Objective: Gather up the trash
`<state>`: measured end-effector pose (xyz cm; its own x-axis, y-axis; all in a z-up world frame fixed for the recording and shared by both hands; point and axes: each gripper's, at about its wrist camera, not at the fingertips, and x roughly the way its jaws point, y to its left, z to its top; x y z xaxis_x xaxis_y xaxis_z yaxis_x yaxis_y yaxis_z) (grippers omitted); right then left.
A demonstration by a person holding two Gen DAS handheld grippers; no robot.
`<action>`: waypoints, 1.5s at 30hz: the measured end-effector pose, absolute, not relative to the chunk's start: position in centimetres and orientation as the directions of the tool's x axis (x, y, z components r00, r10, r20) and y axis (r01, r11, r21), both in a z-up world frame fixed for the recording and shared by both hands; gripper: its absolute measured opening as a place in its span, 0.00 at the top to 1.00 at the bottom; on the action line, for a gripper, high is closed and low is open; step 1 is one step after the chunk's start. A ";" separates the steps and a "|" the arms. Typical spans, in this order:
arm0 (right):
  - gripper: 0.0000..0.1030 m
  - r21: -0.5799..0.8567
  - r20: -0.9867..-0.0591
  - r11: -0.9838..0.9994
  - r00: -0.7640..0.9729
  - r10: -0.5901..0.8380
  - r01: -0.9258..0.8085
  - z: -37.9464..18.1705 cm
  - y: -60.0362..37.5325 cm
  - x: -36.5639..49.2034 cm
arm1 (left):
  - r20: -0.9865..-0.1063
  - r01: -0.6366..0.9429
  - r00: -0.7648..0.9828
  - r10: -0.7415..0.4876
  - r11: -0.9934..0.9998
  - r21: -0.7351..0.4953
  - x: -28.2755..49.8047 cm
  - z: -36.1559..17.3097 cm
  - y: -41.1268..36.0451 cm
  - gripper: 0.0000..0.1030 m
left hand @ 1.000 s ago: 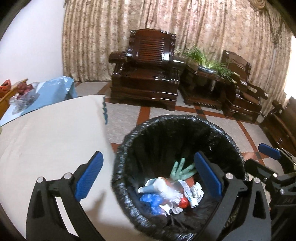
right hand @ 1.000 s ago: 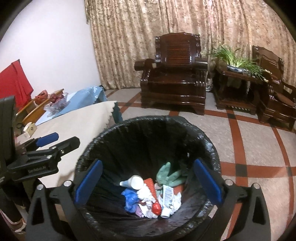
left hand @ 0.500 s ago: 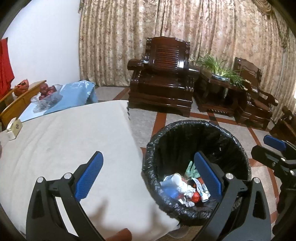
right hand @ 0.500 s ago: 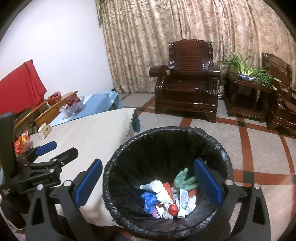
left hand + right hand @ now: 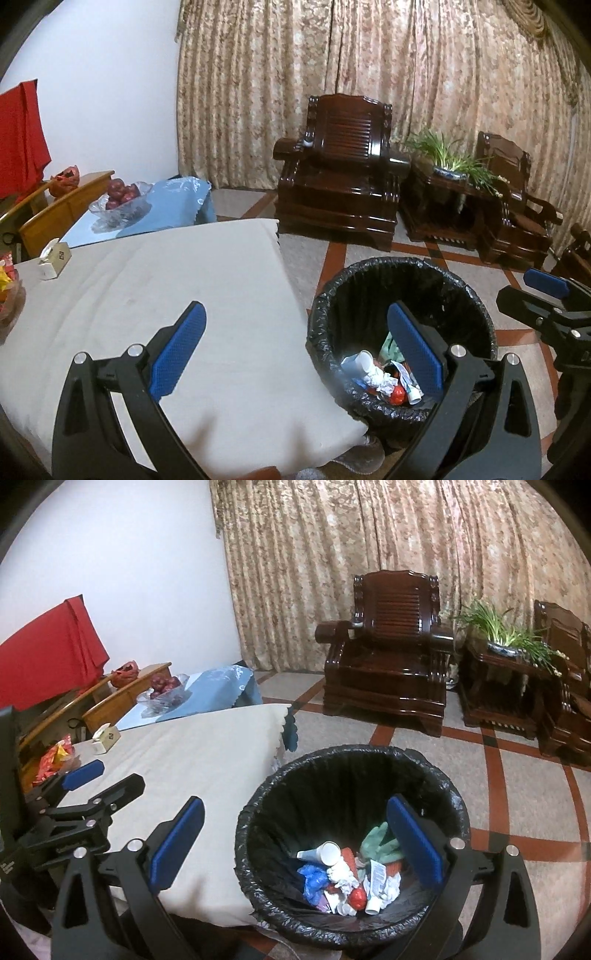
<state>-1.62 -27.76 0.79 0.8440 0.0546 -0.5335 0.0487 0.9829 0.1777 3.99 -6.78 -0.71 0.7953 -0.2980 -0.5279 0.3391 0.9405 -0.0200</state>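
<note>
Progress: late | trash: crumpled paper, white cup, green glove heaped (image 5: 347, 875) in black-bagged round bin (image 5: 280, 794) beside cream-clothed table (image 5: 166, 295) | left gripper (image 5: 295, 350), right gripper (image 5: 295, 834): jaws spread, empty | remaining: snack wrappers (image 5: 55, 760) at table's far edge, possibly trash

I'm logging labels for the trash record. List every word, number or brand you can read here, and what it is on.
No text reads clearly.
Left hand-held gripper: white lettering on its black body, too blurred to read.
White packet in the trash bin: dark print, too small to read.
Small box on the table: dark mark, unreadable.
</note>
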 end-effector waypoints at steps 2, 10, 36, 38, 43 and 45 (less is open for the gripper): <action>0.06 0.175 -0.526 0.984 0.848 0.059 0.040 1.2 -27.4 -1.8 | -0.520 0.335 0.803 -0.293 0.942 -0.015 3.5 -0.3 -6.6 0.07; 0.06 0.163 -0.515 0.987 0.855 0.069 0.018 1.8 -26.5 -2.2 | -0.503 0.323 0.816 -0.284 0.946 -0.010 2.6 0.6 -6.0 0.07; 0.06 0.158 -0.518 0.987 0.852 0.077 0.006 1.8 -25.7 -2.0 | -0.492 0.309 0.826 -0.276 0.951 -0.014 2.3 0.9 -5.0 0.07; 0.06 0.159 -0.517 0.987 0.853 0.078 0.006 1.8 -25.6 -2.0 | -0.493 0.309 0.825 -0.275 0.951 -0.014 2.3 0.8 -4.9 0.07; 0.06 0.158 -0.518 0.987 0.852 0.077 0.007 1.7 -25.6 -2.0 | -0.493 0.310 0.825 -0.276 0.951 -0.015 2.3 0.8 -4.9 0.07; 0.06 0.158 -0.519 0.987 0.852 0.077 0.007 1.7 -25.5 -2.0 | -0.493 0.309 0.825 -0.276 0.951 -0.015 2.4 0.9 -4.6 0.07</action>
